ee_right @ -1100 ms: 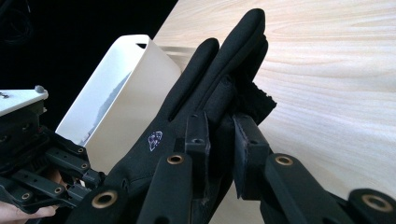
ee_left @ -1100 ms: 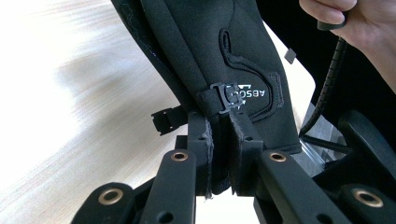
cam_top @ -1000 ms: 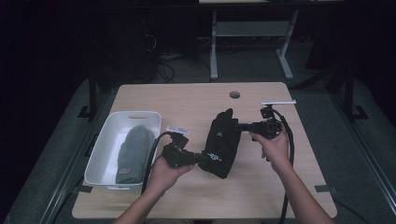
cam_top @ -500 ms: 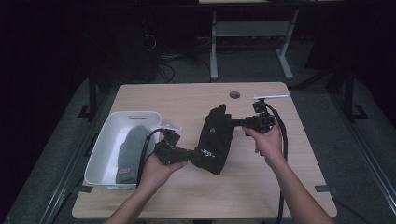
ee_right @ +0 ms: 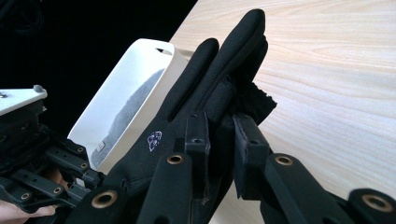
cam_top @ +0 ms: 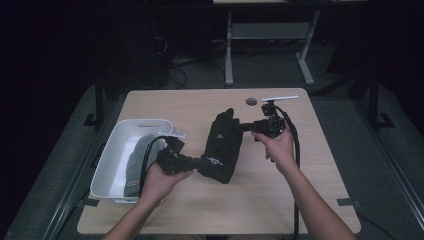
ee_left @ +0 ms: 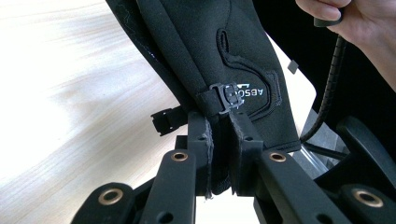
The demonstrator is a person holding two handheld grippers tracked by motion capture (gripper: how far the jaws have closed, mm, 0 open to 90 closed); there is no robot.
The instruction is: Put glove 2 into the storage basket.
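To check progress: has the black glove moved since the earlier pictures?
Yes. The black glove, held by both grippers, has shifted toward the white bin, away from the table's hole.

overhead light falls on the table (cam_top: 280, 200) while the room behind sits nearly black; close views are bright, sharp, slightly glary.

- Left gripper (cam_top: 200, 162): black, with flat linked bars, brass-coloured rivets and a white plate on top.
- Right gripper (cam_top: 245, 127): the same black build, with thin dark pads (ee_right: 245, 140) on the jaws.
- Cable (cam_top: 292, 145): thick, black and ribbed.
- Forearms bare, no sleeves.
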